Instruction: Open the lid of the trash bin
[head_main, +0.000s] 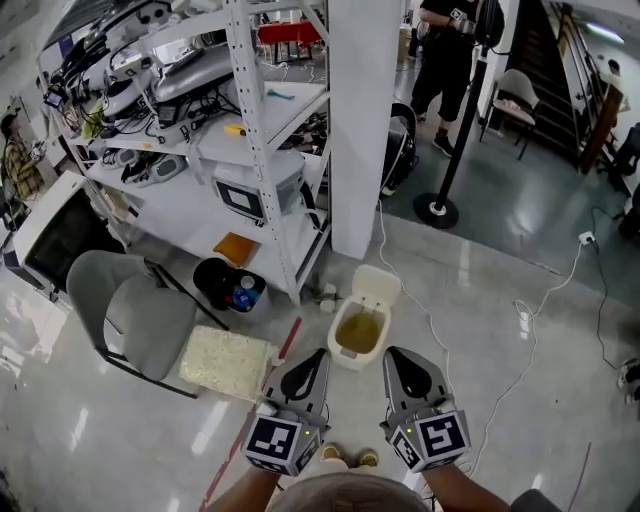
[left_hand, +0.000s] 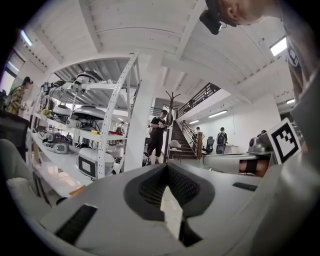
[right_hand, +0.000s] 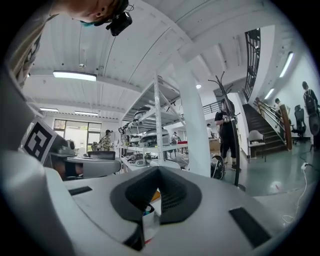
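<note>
Bin (head_main: 350, 358) on floor, lid (head_main: 378, 285) already up. It sits dead ahead between left tongs (head_main: 318, 356) and right tongs (head_main: 393, 353), both pinched closed and empty.

Left tool (head_main: 317, 358) and right tool (head_main: 393, 356) side by side, jaws together.

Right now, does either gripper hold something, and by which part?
Nothing is held: the grey left gripper and the grey right gripper are both shut and empty.
</note>
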